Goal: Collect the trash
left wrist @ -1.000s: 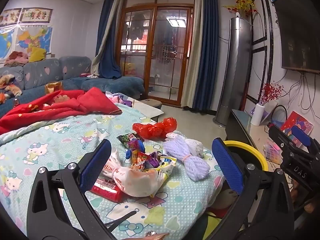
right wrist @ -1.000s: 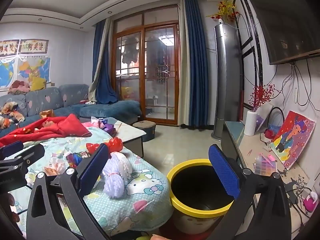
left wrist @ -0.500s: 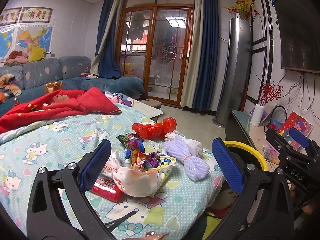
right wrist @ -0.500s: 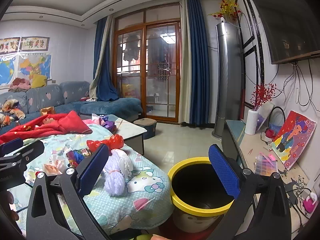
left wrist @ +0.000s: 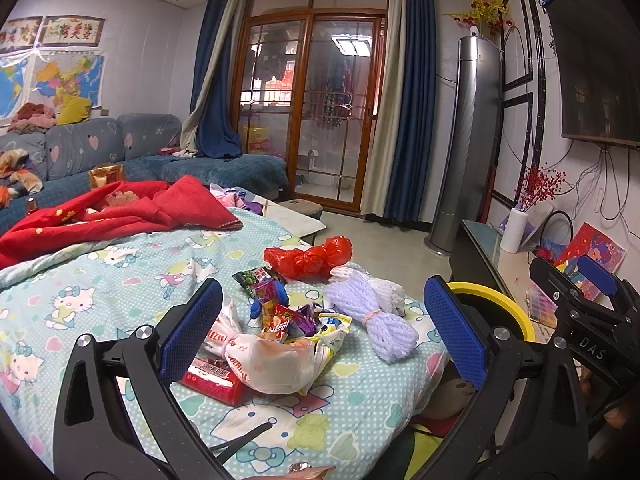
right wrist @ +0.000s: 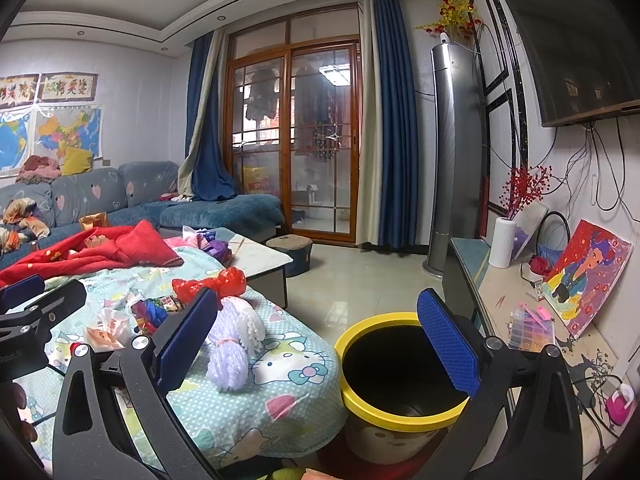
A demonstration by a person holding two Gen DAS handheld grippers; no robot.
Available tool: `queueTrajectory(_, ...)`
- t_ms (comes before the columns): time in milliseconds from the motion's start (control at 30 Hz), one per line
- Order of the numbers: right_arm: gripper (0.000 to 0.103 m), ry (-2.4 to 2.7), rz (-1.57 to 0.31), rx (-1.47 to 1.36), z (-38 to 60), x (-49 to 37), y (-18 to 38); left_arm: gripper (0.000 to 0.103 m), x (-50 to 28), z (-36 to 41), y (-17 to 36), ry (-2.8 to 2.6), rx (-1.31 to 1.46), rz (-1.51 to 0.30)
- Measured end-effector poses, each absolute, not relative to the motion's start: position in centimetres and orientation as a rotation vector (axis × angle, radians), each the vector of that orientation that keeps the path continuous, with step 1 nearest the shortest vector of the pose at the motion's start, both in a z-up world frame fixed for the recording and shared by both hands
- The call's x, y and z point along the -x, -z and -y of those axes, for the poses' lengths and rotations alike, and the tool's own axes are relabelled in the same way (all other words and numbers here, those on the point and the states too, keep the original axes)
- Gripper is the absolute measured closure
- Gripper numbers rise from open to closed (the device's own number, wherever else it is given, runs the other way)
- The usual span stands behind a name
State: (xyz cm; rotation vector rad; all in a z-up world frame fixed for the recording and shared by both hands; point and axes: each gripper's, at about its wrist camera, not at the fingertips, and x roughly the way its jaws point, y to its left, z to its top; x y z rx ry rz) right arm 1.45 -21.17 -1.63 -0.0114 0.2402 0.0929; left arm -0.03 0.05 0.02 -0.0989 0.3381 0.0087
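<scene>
A heap of trash lies on the Hello Kitty cloth (left wrist: 120, 280): a white plastic bag (left wrist: 272, 356), colourful snack wrappers (left wrist: 276, 304), a red packet (left wrist: 212, 380), a red plastic bag (left wrist: 308, 256) and purple-white foam netting (left wrist: 376, 312). A yellow-rimmed bin (right wrist: 384, 368) stands on the floor right of the table. My left gripper (left wrist: 320, 336) is open and empty above the heap. My right gripper (right wrist: 316, 340) is open and empty, between the netting (right wrist: 228, 352) and the bin.
A red blanket (left wrist: 100, 216) lies at the table's far left. A blue sofa (left wrist: 120, 148) stands behind. A TV bench (right wrist: 532, 320) with a vase, a painting and small items runs along the right wall. A tall grey air conditioner (right wrist: 456, 160) stands beyond the tiled floor.
Both grippers have drifted only slightly; the right wrist view has shifted a little toward the bin. Both stay open and empty.
</scene>
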Motion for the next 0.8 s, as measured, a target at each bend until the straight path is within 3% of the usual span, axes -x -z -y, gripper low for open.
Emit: queueTrajectory(800, 0.006, -0.109, -0.26, 0.024, 21.1, -1.88, 1.6, 0.01, 0.05, -0.06, -0.01, -0.011, 0.099, -0.339)
